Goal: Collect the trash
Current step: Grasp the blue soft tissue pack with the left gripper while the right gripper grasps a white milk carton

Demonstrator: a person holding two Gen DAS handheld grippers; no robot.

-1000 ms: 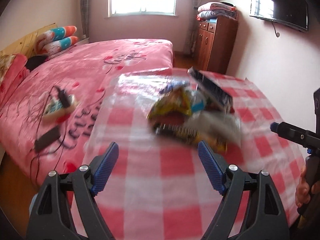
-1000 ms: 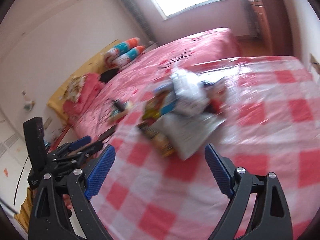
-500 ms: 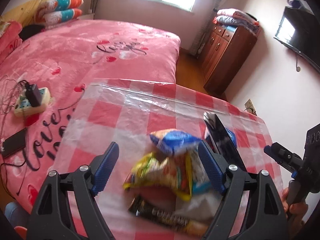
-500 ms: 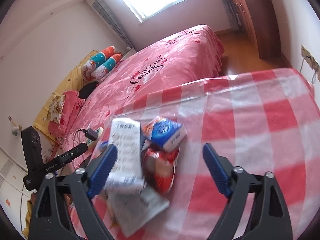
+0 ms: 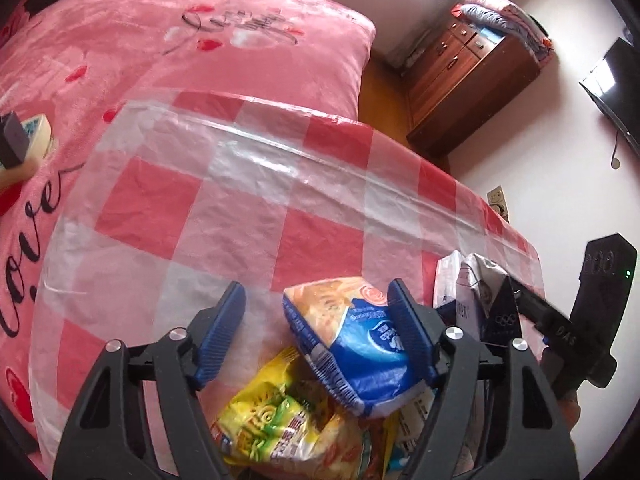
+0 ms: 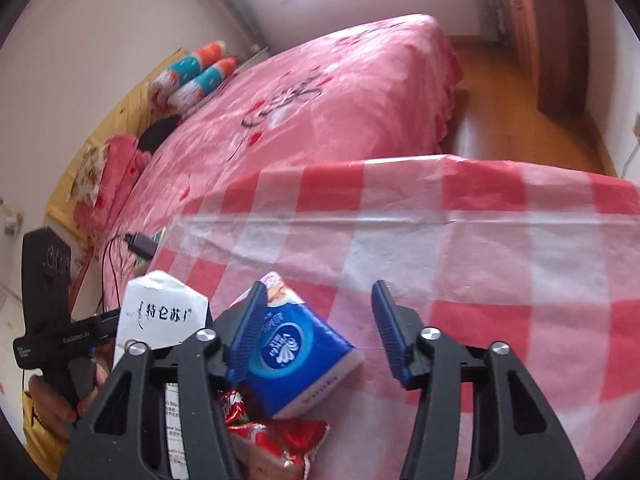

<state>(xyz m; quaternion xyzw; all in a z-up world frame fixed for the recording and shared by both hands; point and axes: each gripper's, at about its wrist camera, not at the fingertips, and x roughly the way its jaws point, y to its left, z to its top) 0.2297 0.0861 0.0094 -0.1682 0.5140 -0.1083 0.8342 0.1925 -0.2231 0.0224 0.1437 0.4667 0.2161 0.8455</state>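
Looking along our left hand-held gripper [image 5: 314, 328], we see its blue-padded jaws spread wide over a heap of trash on the checked surface [image 5: 248, 208]. A blue tissue pack [image 5: 352, 344] lies tilted between the jaws, its upper edge right against the pad at 3 o'clock, though we cannot tell whether they touch. Below it, toward 6 o'clock, sits a yellow snack bag [image 5: 280, 432]. Off at 3 o'clock stands a white milk carton [image 5: 476, 292], and past it our right hand-held gripper's black body [image 5: 592, 316] shows at the frame edge.

From the right wrist view, our right hand-held gripper [image 6: 318, 330] is likewise spread wide, holding nothing. The same tissue pack [image 6: 296, 352] lies just inside the finger at 9 o'clock, partly under it, with bare surface [image 6: 500, 264] under the other finger. A red wrapper [image 6: 280, 444] crumples at 6 o'clock beneath the pack. The milk carton [image 6: 160, 312] stands upright at 9 o'clock, outside the jaws, and beyond it our left hand-held gripper [image 6: 52, 312] is gripped by a hand.

A pink bed [image 6: 320, 92] fills the background toward 12 o'clock, striped pillows [image 6: 196, 72] at its head. A wooden cabinet [image 5: 472, 80] stands at 1 o'clock in the left view.
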